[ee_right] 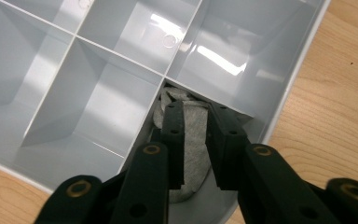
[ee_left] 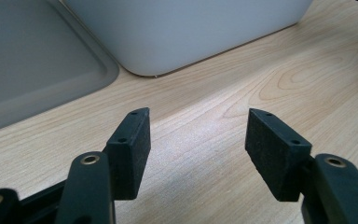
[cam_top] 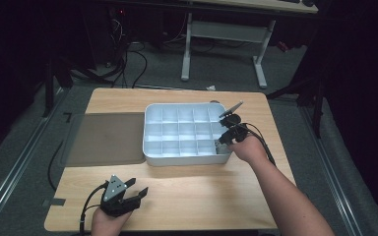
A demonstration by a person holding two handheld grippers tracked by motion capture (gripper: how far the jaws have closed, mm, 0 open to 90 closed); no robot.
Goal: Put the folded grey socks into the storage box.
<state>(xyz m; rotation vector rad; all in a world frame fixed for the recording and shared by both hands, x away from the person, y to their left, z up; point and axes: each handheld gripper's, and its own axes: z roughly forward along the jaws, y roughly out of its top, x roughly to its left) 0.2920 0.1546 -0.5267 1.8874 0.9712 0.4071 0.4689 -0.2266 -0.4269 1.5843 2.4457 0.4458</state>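
Looking down from the high view, a pale wooden worktop (cam_top: 187, 189) carries a white plastic organiser tray with a grid of square compartments (cam_top: 177, 129). A flat grey translucent lid (cam_top: 106, 138) lies just beside the tray on its left, touching or nearly touching its wall. The right gripper (cam_top: 222, 143) reaches into the tray's near right corner compartment, with the person's right hand (cam_top: 248, 149) at the tray's edge. The left gripper (cam_top: 137, 189) rests near the worktop's front edge, well apart from the tray, its jaws spread.

In the left gripper view, the two black jaws stand wide apart with only bare wood between them; they hold nothing. The left gripper (ee_left: 196, 135) points toward the rounded corner of the tray (ee_left: 186, 32), and the grey lid (ee_left: 32, 60) lies to the left.

In the right gripper view, the right gripper (ee_right: 196, 144) points down into the corner compartment of the tray (ee_right: 98, 88), where a small folded grey fabric piece (ee_right: 195, 140) lies on the compartment floor against the divider. The jaws are partly open, one on each side of the fabric; the gap is narrow, and the pads look close to the cloth, but I cannot tell whether they still press on it.
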